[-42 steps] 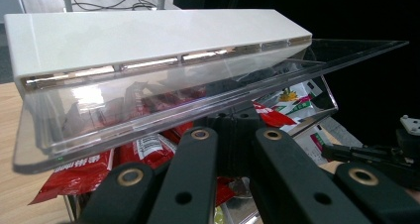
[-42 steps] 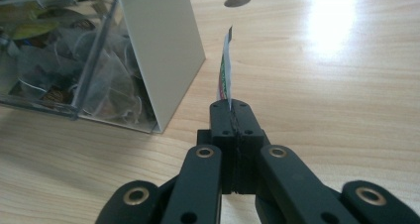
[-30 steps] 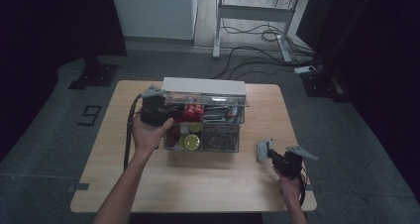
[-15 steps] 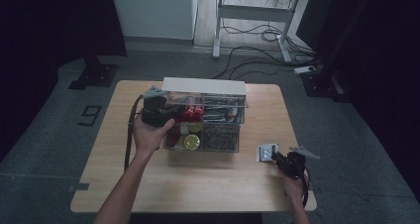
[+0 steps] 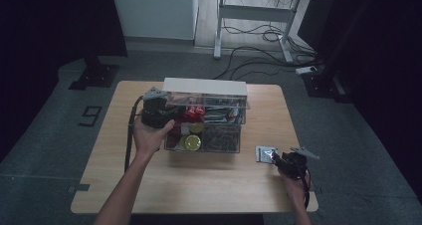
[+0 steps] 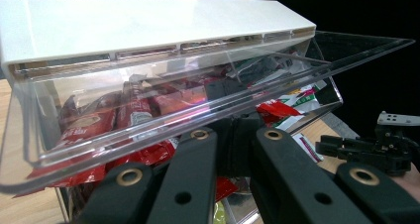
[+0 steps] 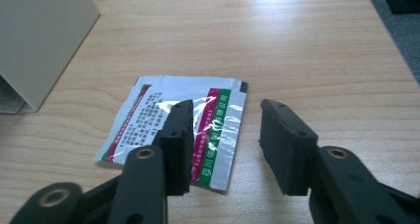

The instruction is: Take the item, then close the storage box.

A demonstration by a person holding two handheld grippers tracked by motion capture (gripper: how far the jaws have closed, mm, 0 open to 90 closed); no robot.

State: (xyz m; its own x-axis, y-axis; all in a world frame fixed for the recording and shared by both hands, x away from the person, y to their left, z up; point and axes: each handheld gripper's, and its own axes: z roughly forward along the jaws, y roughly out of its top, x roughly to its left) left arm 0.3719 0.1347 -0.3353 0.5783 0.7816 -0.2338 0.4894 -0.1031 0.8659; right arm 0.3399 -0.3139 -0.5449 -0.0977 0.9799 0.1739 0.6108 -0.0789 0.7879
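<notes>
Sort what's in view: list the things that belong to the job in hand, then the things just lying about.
In the job:
sachet
clear organizer box
its lifted flap
left gripper
right gripper

Lying about:
desk frame
floor cables

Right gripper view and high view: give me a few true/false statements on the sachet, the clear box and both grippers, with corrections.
1. The sachet lies flat on the wooden table. True.
2. The right gripper is clamped shut on the sachet. False: its jaws stand apart above it, having just been opening, and no pad presses on it.
3. The left gripper is at the left end of the clear box, jaws together under the raised clear flap. True.
4. The sachet sits inside the clear box. False: it lies on the table to the right of the box.
5. The box holds red packets. True.
</notes>
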